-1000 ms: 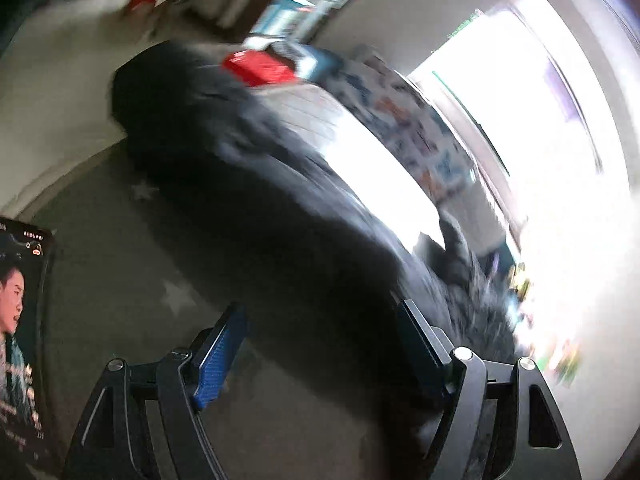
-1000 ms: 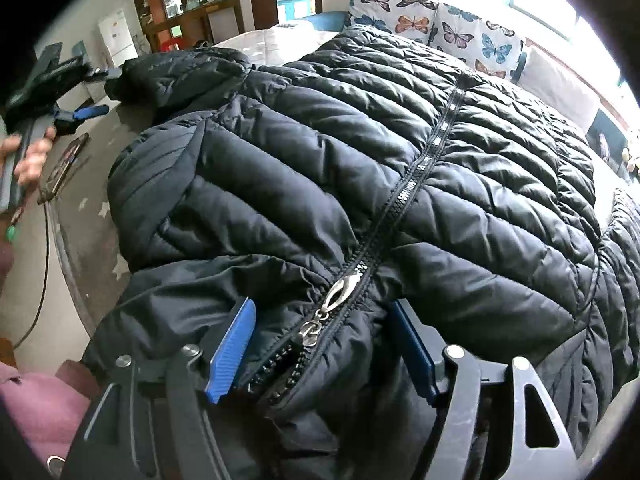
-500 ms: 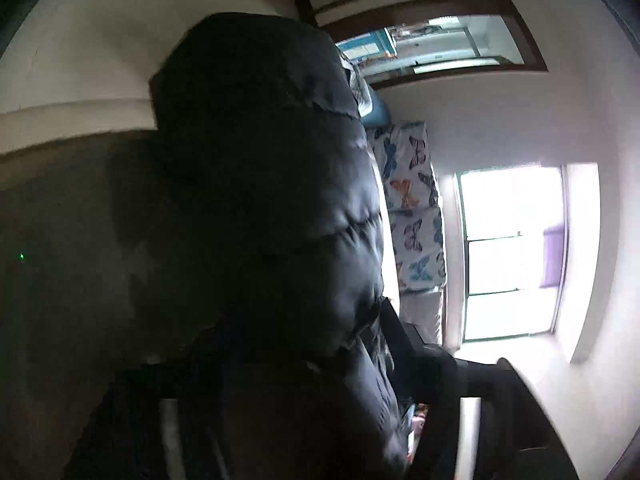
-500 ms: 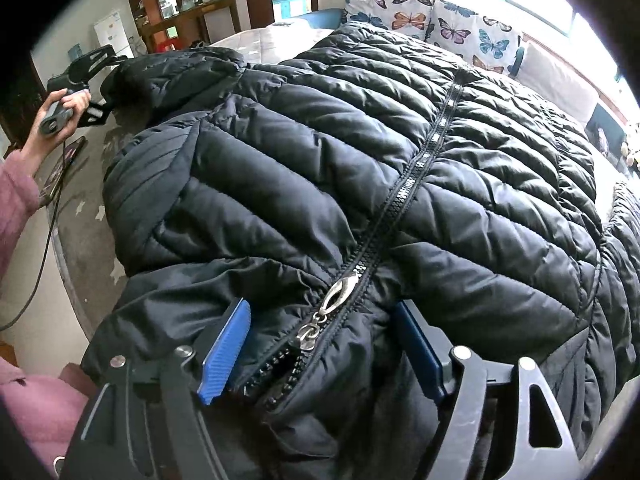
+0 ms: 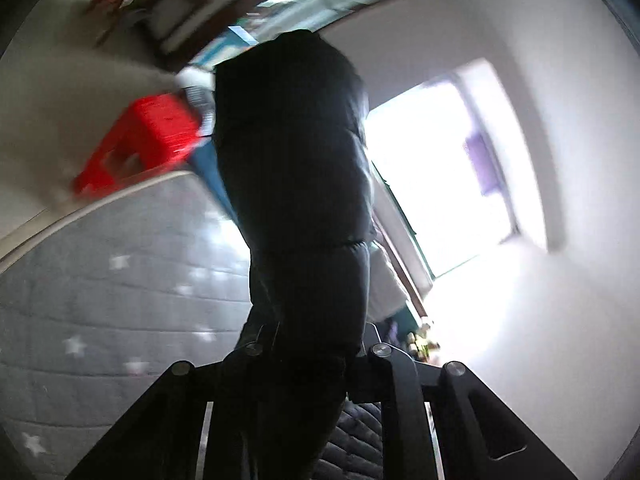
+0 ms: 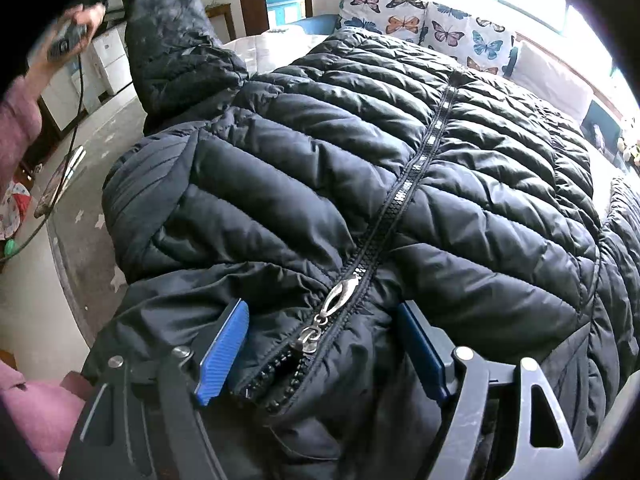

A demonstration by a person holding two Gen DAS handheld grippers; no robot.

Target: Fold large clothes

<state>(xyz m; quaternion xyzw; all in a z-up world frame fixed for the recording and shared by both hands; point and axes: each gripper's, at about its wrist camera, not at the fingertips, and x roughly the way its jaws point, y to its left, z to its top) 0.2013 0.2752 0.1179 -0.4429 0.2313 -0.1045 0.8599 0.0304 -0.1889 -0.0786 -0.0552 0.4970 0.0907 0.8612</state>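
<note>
Left wrist view: your left hand-held gripper [image 5: 308,344] is pinched tight on a puffy black quilted sleeve [image 5: 292,152] that rises dark against the window [image 5: 444,168], above the grey star-printed bedspread [image 5: 100,300].

Right wrist view: your right hand-held gripper [image 6: 320,348] stands spread, its ribbed blue pads straddling the glossy down jacket [image 6: 360,152] near its metal zipper pull [image 6: 340,292]; the jacket lies spread on the bed.

Your right gripper [image 6: 320,344] has a black frame with round silver screws and two bright blue ridged pads [image 6: 222,354]. Your left gripper [image 5: 312,344] looks all black, with silver screws too. You wear a pink sleeve [image 6: 16,120]. A thin black cable [image 6: 78,92] hangs down from your left hand [image 6: 78,26].
</note>
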